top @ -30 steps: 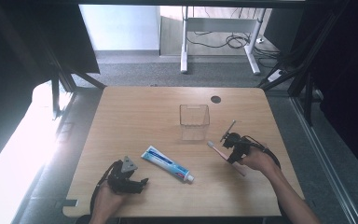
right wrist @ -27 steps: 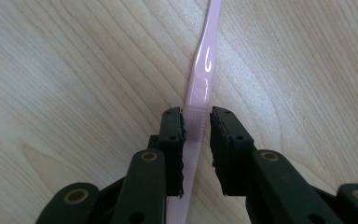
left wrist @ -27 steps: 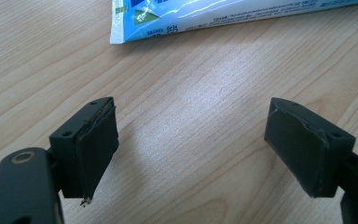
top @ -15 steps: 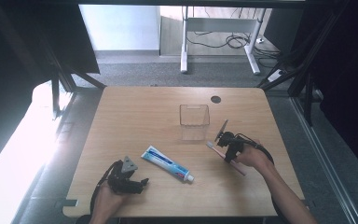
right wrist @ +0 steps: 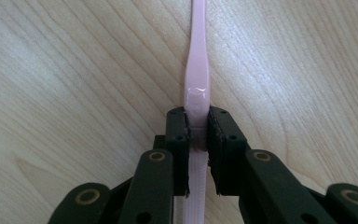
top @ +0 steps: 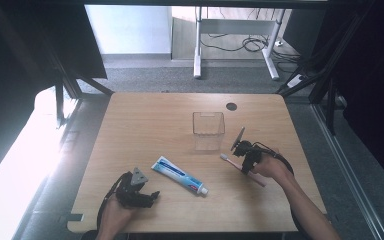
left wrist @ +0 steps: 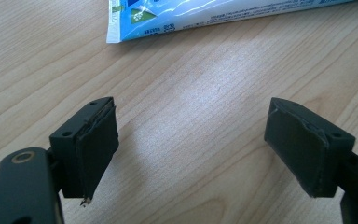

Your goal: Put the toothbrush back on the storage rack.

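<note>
Since a second ago my right gripper (top: pixel 243 159) has slid a little toward the clear square plastic container (top: pixel 208 130), and its jaws have just been closing on the pink plastic toothbrush (top: pixel 229 160); my left gripper (top: pixel 139 192) has kept its place

From the high view, the toothbrush lies on the light wooden table (top: pixel 145 120) just in front of the container and to its right, bristle end pointing back toward the container. The blue-and-white toothpaste tube (top: pixel 179 175) lies in front of the container and to its left, and the left gripper sits farther out that way, near the table's front edge

From the left gripper view, the jaws stand wide apart over bare wood with nothing between them; the toothpaste tube (left wrist: pixel 223 14) lies just beyond them

From the right gripper view, the jaws are clamped on the toothbrush (right wrist: pixel 198 70) handle, which runs straight ahead along the table
</note>
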